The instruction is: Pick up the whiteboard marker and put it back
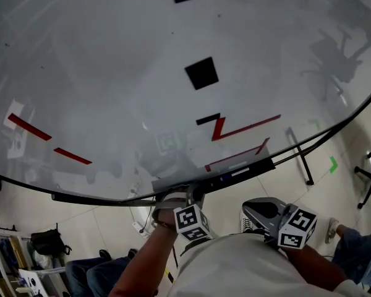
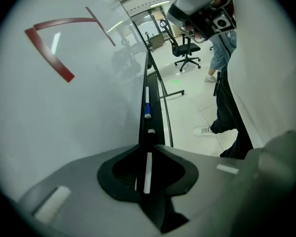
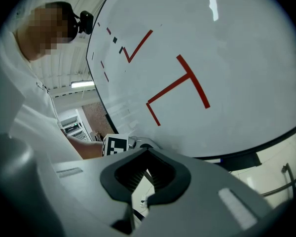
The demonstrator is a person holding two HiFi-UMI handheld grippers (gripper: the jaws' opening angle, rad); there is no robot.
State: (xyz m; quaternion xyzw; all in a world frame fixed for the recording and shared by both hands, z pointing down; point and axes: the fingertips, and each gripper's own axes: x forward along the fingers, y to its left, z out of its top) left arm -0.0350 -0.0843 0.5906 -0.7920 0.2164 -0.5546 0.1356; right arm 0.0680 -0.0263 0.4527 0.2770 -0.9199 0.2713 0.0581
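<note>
Two grippers. The left gripper is clenched on one white whiteboard marker at the tray. Farther along, the tray holds one blue-capped marker. The right gripper is closed on nothing.

A: State of the left gripper?
B: Jaws closed on a slim white whiteboard marker, in line with the tray.
A: Farther along?
B: A blue-capped marker lies lengthwise on the tray. Whiteboard at left with red strokes. Office chair well beyond.
</note>
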